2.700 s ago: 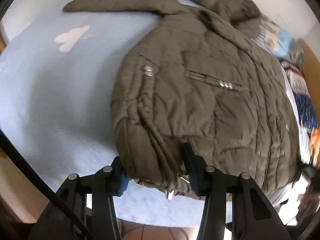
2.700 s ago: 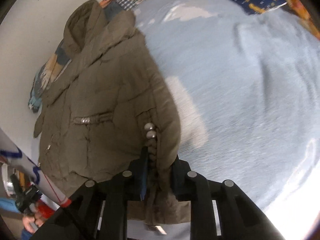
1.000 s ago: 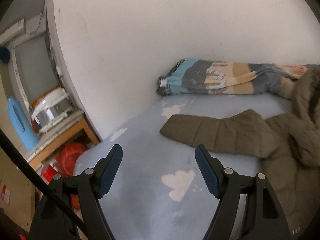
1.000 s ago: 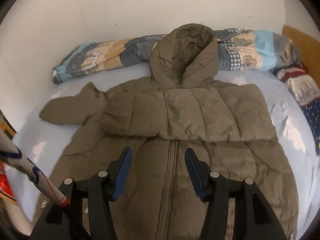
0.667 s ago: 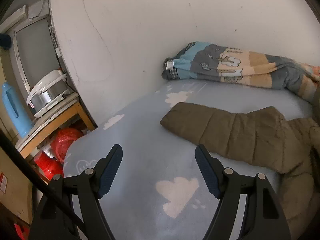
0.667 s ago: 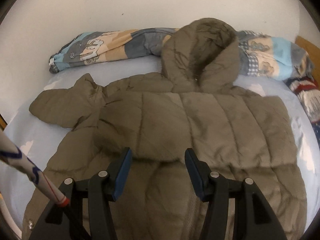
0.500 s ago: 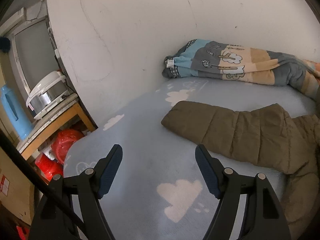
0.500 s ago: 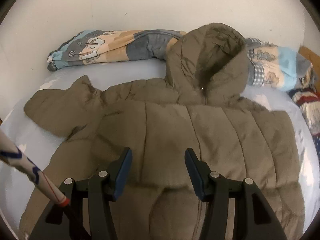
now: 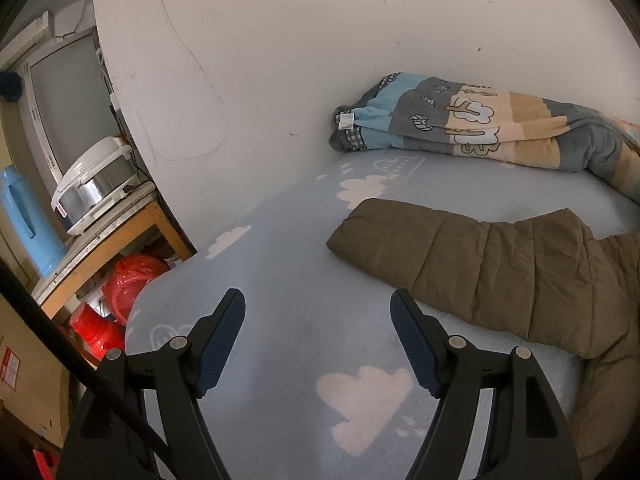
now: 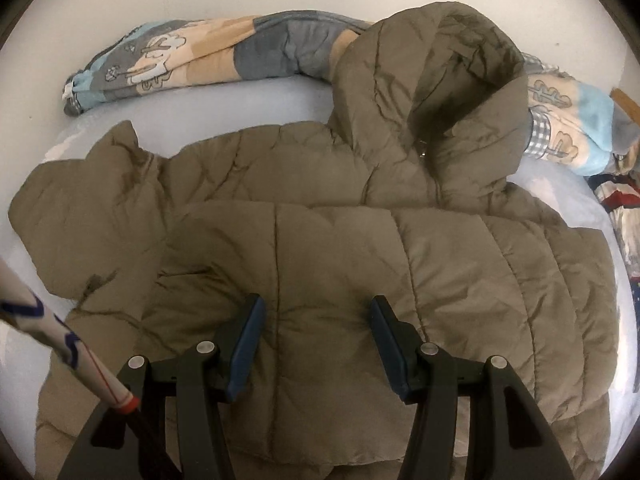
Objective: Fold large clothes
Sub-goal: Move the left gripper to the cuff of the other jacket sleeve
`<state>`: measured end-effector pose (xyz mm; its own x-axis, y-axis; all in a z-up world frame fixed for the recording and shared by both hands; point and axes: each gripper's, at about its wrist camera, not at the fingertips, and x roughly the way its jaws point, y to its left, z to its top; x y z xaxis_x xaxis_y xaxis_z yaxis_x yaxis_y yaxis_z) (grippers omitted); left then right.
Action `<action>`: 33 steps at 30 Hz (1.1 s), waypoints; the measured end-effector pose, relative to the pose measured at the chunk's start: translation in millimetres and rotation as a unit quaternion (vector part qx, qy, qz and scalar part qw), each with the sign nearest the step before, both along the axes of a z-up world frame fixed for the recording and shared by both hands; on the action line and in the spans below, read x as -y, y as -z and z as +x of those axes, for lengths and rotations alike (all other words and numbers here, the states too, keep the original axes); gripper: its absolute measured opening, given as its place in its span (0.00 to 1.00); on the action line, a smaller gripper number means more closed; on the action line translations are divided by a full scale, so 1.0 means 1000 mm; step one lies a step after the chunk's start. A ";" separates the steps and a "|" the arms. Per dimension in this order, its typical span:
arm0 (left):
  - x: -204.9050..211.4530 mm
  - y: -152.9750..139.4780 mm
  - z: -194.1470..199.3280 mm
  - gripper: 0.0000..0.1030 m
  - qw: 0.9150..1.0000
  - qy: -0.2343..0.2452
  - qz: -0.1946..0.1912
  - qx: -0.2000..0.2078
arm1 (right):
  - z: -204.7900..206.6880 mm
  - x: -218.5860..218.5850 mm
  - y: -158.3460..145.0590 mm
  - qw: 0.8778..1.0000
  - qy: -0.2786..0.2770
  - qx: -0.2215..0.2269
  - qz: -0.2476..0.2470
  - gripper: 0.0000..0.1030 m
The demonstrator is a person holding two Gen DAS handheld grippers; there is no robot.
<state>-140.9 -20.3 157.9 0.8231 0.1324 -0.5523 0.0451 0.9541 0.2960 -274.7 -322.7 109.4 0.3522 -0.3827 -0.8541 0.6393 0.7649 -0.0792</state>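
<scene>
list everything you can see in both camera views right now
puffer jacket: 1, olive-brown, hooded, spread on the bed, one sleeve folded across its front
outstretched sleeve: 1, olive-brown, flat on the sheet, ahead and right of the left gripper
bed sheet: 1, pale blue with white clouds
rolled blanket: 1, blue, grey and beige cartoon print, along the wall
patterned bedding: red, white and navy, right edge
rice cooker: 1, white and silver, on the wooden table
thermos jug: 1, blue, far left
plastic items: red, under the table
cardboard box: 1, brown, lower left
left gripper: black, blue pads, open, over the sheet
right gripper: black, blue pads, open, over the jacket
</scene>
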 end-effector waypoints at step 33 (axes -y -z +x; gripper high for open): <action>-0.086 0.068 0.135 0.72 0.873 -0.009 -0.408 -0.268 | -0.138 -0.093 -0.068 0.986 0.001 0.106 0.130 0.61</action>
<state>-5.5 65.3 89.4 0.4188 -0.4738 -0.7747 -0.0495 0.8399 -0.5405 -412.7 -229.7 177.2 0.5320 -0.1620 -0.8311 0.6226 0.7401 0.2543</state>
